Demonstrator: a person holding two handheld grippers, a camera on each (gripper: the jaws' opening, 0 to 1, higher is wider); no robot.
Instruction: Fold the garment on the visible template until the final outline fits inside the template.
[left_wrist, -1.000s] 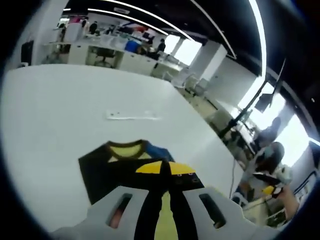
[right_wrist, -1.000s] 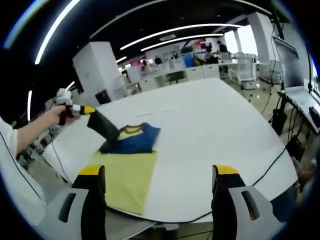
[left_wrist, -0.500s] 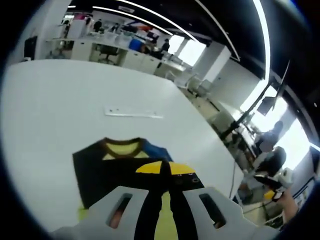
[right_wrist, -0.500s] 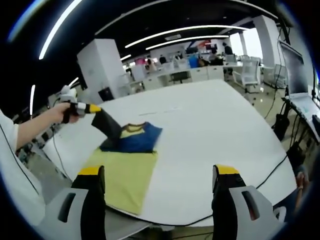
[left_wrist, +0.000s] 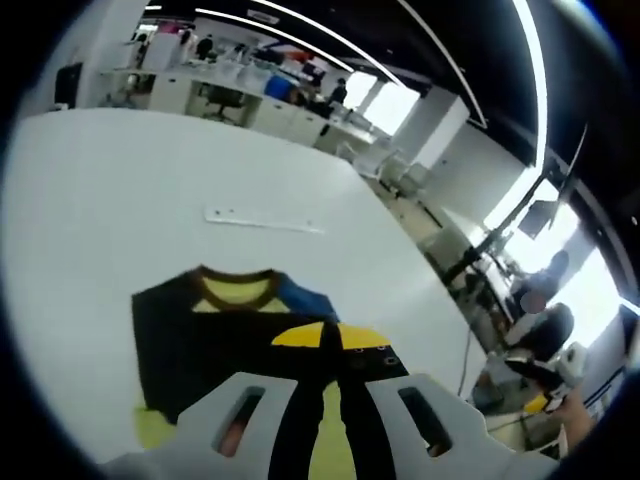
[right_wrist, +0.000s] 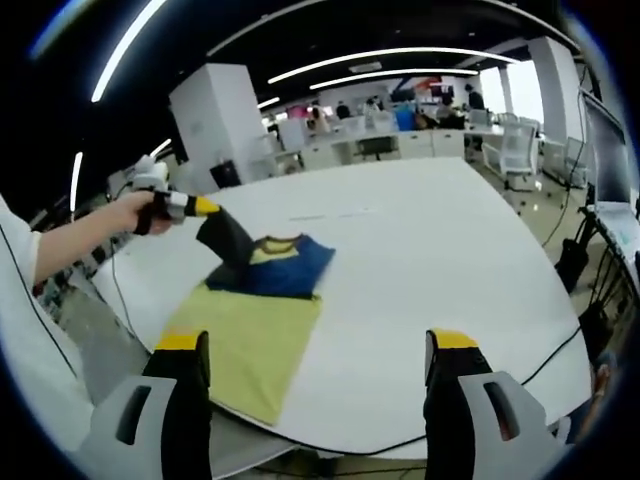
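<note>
In the left gripper view, the left tool (left_wrist: 332, 345) has its jaws together, pinching a dark flap of the shirt (left_wrist: 215, 335) close to the lens. The shirt lies on the white table (left_wrist: 120, 180) just beyond the jaws, its yellow collar facing away and a blue patch at one side. A pale strip (left_wrist: 262, 219) lies on the table farther off, apart from the shirt; whether it belongs to the template cannot be told. Beyond the table edge a person sits among desks and screens.

In the right gripper view, the right tool (right_wrist: 310, 355) has its jaws wide apart and holds nothing, hanging over the near edge of the table (right_wrist: 430, 240). The shirt (right_wrist: 255, 300) lies toward the left of that table, its yellow lower half flat and the dark and blue upper part bunched. The left tool (right_wrist: 205, 208), in a hand, lifts the dark sleeve up off the cloth.

Judging by this, a sleeve fold is in hand. The next move probably calls for carrying the sleeve across the body and laying it flat. Nothing stands in the way on the table; a cable (right_wrist: 545, 350) trails at its far edge, well apart from the shirt.
</note>
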